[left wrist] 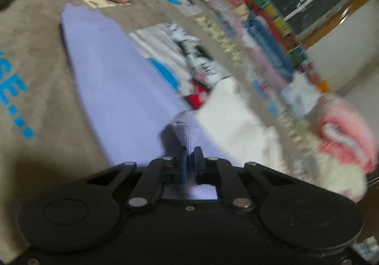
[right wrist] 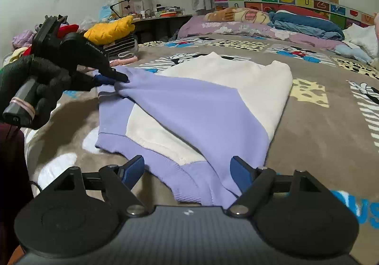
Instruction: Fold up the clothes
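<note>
Nearest me, my right gripper (right wrist: 187, 173) is hanging with its blue-padded jaws spread wide and empty just over the ribbed lilac hem of the soft lilac-and-cream knitted sweater (right wrist: 189, 108), which is lying flat on the brown cartoon-print bed blanket (right wrist: 319, 127). Further out, my left gripper (left wrist: 189, 158) is pinching shut on the lilac sleeve cuff (left wrist: 186, 133) — the cloth is bunching at the pads, so I judge the hold sound. To fold well I am aiming to carry that sleeve low across the cream chest — keeping it taut — while my right steadies the hem.
</note>
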A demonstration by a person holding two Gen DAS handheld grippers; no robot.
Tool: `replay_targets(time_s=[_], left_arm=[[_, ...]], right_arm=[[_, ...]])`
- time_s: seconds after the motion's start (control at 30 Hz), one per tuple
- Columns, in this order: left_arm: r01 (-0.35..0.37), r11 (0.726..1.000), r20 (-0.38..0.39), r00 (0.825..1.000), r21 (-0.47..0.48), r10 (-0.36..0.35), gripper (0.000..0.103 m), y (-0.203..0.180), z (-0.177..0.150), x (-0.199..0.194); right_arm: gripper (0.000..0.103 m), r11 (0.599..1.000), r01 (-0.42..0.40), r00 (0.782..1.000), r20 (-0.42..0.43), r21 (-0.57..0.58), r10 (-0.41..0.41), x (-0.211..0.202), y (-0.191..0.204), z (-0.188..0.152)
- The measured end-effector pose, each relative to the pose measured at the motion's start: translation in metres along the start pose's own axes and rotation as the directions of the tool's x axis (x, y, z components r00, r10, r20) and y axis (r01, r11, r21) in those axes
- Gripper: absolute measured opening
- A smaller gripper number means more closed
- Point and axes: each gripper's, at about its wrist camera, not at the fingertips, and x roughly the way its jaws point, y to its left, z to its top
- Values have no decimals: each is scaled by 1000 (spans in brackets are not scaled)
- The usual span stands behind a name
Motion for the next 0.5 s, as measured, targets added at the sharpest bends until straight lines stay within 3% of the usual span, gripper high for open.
replay_targets(time_s=[0.17,0.5], left_arm=[[114,991,28,993,-68,-113,2,-29,16,1],[201,977,8,980,-64,-201,2,-92,24,37]], right_arm=[[79,1000,-10,1000,4,16,10,-1,-3,-1],[79,998,-29,999,19,62,27,-8,-12,-3]])
